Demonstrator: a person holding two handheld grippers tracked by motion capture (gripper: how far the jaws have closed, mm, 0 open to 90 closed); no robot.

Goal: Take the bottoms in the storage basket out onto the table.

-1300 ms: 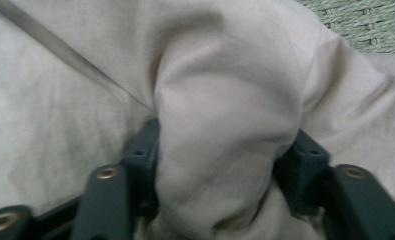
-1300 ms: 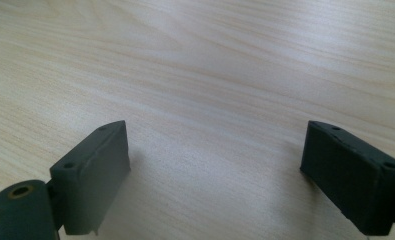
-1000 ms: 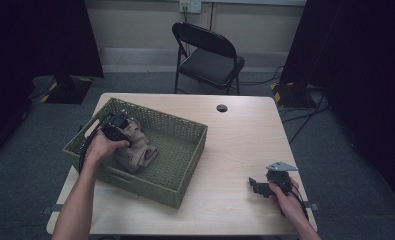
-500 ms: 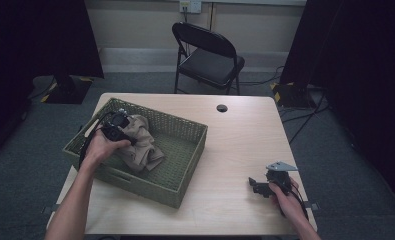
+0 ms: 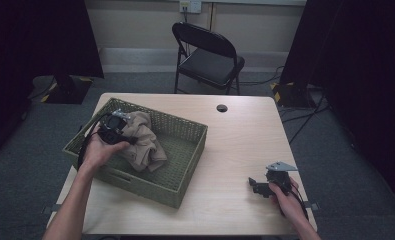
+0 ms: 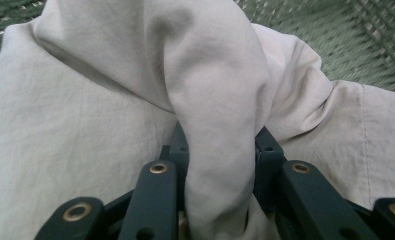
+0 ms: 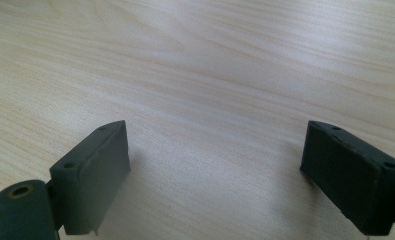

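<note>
Since earlier frame, left jaws (image 5: pixel 129 136) lifted bit, pulled tan cloth (image 5: pixel 144 142) up and over inside green basket (image 5: pixel 185 165); jaws have just been closing, fold of cloth squeezed between them (image 6: pixel 220 150). Cloth bunched, rest of it lying on basket floor. Job just started, I think: cloth grabbed, not out of basket yet. Left to do: lift it clear, put it on tabletop (image 5: pixel 235 150). Right jaws (image 5: pixel 257 186) wide apart, holding nothing, low over bare tabletop, waiting.
</note>
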